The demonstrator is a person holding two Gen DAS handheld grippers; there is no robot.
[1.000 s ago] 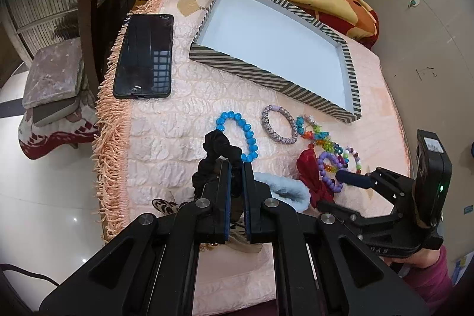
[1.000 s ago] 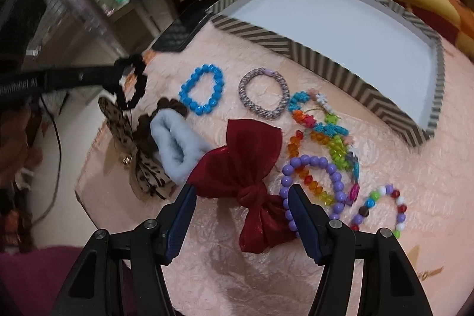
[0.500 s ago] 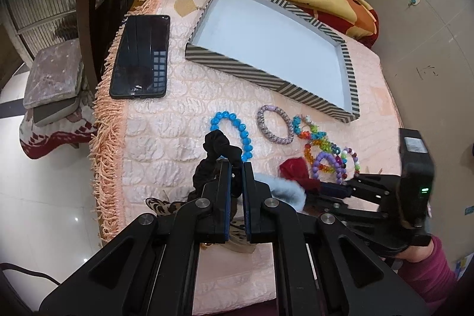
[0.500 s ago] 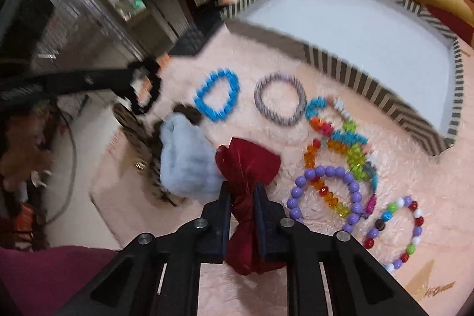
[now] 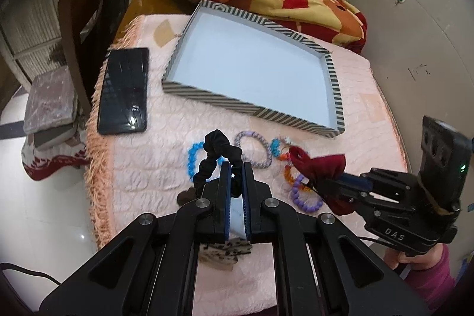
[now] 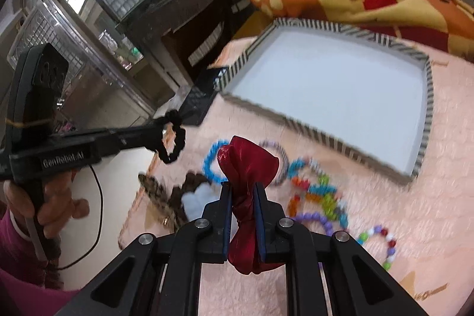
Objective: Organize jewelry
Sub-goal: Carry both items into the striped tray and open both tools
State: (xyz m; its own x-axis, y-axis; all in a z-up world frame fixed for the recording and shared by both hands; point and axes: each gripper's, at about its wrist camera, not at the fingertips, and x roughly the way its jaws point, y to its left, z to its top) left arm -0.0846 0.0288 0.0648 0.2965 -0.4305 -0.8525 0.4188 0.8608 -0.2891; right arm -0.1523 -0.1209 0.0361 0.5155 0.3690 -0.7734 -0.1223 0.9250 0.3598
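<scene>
The left gripper [image 5: 235, 178] has its fingers nearly closed, pinching a black scrunchie [image 5: 216, 159] that loops up above the tips, lifted clear of the pink quilted cover [image 5: 142, 168]. The right gripper [image 6: 242, 197] is clamped on a dark red bow [image 6: 247, 168], whose satin bunches above and hangs below the narrow gap between the blue pads. Beneath both, a blue bead bracelet [image 5: 192, 157], a braided band [image 5: 251, 148] and a purple bead bracelet [image 5: 305, 199] lie near the striped tray [image 5: 334, 79].
</scene>
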